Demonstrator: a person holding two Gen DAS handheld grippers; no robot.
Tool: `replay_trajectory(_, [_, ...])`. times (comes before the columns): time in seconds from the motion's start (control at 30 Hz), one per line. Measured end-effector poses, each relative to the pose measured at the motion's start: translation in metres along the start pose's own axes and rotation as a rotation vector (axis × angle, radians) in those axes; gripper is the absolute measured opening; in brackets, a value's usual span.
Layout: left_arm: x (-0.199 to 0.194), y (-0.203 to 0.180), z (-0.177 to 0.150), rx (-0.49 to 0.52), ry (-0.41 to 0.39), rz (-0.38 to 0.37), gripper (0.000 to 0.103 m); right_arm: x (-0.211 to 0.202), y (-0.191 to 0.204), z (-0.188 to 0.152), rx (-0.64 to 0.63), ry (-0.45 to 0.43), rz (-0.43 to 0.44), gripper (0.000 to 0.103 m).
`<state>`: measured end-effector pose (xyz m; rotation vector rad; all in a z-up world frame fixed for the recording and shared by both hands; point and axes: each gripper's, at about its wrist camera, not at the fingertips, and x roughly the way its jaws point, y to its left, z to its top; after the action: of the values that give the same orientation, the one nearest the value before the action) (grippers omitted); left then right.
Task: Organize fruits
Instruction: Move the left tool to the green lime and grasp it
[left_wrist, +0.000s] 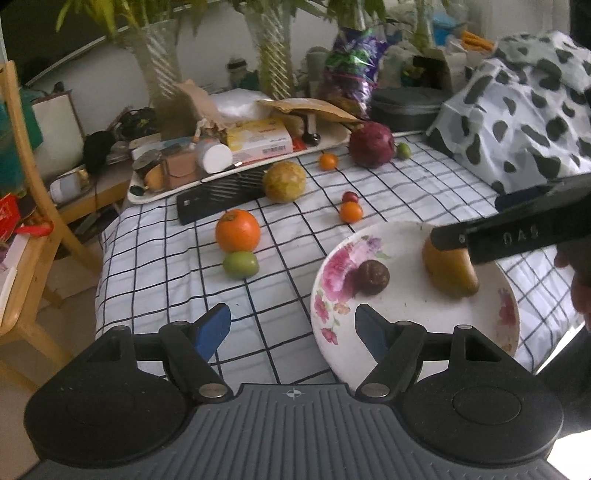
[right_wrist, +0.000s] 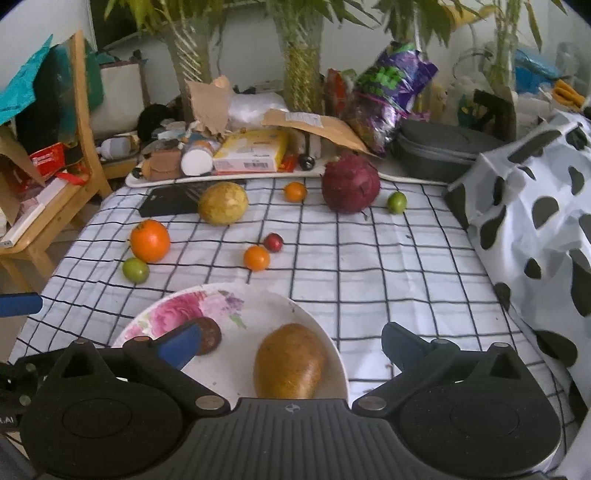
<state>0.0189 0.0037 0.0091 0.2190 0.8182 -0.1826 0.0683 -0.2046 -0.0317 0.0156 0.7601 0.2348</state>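
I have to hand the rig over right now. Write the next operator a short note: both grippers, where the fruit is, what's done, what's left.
Left gripper: open, empty, near the floral plate.
Right gripper: open over the plate, brown mango between its fingers but not gripped.
Done: mango and dark round fruit lie on the plate.
Left on the checked cloth: big orange, green fruit beside it, yellow fruit, purple-red fruit, two small oranges, small red fruit, small green fruit.
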Motion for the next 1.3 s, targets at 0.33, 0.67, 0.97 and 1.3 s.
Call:
replay_trajectory(0.33, [0.005, 0.021, 0.001, -0.014, -0.013, 0.029, 0.073, -0.005, 0.004, -0.003, -0.097, -0.034, -0.041, 0.103])
replay_trajectory(0.67, [0.032, 0.046, 0.003, -0.014, -0.03, -0.056, 0.073, 0.007, 0.017, 0.006, -0.07, -0.042, -0.034, 0.103])
replay_trajectory(0.97, [0.064, 0.067, 0.016, -0.036, -0.005, -0.099, 0.072, 0.025, 0.027, 0.016, -0.1, -0.057, -0.057, 0.103])
replay_trajectory(1.3, [0.098, 0.078, 0.027, -0.016, 0.047, -0.125, 0.061, 0.047, 0.026, 0.033, -0.125, -0.045, -0.051, 0.103])
